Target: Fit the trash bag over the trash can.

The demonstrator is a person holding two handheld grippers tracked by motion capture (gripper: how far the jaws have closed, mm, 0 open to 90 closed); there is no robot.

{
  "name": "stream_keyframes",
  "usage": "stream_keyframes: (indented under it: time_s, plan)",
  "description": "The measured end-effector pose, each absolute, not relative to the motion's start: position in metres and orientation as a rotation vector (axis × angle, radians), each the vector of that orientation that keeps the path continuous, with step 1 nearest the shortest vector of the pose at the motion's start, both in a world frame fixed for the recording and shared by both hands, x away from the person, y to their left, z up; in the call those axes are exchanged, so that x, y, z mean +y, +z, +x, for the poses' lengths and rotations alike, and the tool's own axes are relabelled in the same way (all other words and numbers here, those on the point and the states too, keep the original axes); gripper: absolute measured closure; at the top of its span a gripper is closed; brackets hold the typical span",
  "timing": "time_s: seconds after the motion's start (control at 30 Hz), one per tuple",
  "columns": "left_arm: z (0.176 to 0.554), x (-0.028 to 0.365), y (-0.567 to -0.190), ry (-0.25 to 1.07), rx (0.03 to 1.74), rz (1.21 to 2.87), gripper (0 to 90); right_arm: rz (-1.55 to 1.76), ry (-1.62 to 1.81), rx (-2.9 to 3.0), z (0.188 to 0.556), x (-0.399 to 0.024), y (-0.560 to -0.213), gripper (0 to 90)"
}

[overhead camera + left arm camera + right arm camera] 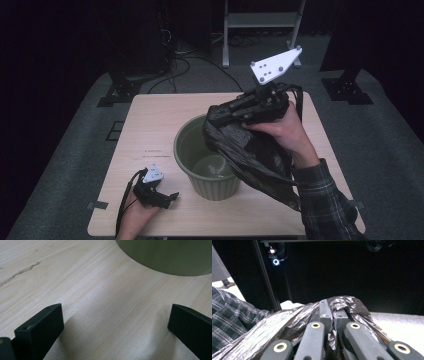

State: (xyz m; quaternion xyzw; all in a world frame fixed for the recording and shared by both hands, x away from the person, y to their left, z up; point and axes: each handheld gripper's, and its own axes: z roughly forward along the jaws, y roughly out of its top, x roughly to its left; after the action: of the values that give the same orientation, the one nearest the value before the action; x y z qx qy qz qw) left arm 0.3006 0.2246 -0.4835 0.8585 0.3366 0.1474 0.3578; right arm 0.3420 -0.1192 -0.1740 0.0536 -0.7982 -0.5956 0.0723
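Observation:
A green bin stands in the middle of the wooden table. A black plastic bag hangs over the bin's right rim and trails down toward the person's right sleeve. My right gripper is raised above the bin's far right rim and is shut on the bag's edge; in the right gripper view the jaws pinch crumpled black bag between them. My left gripper rests open on the table near the front left, with bare wood between its jaws and the bin's wall ahead of it.
A white object lies at the bottom of the bin. A white frame and cables stand on the floor behind the table. Bare wood lies left of the bin.

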Motion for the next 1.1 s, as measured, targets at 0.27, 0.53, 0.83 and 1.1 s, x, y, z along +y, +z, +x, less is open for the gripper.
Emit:
stream_keyframes:
  time_s: [0.27,0.53,0.83,1.1]
  plan:
    - [0.301,0.224,-0.484,0.379,0.864,2.215,0.0,0.197,-1.779,-2.353,0.353,-0.087,-0.171,88.2]
    - [0.301,0.224,-0.484,0.380,0.861,2.216,0.0,0.225,-1.749,-2.321,0.364,-0.056,-0.173,88.2]
    - [0.301,0.224,-0.484,0.379,0.858,2.219,0.0,0.222,-1.739,-2.278,0.376,-0.031,-0.184,88.2]
    - [0.300,0.224,-0.483,0.376,0.859,2.219,0.0,0.143,-1.741,-2.296,0.387,-0.042,-0.200,88.1]
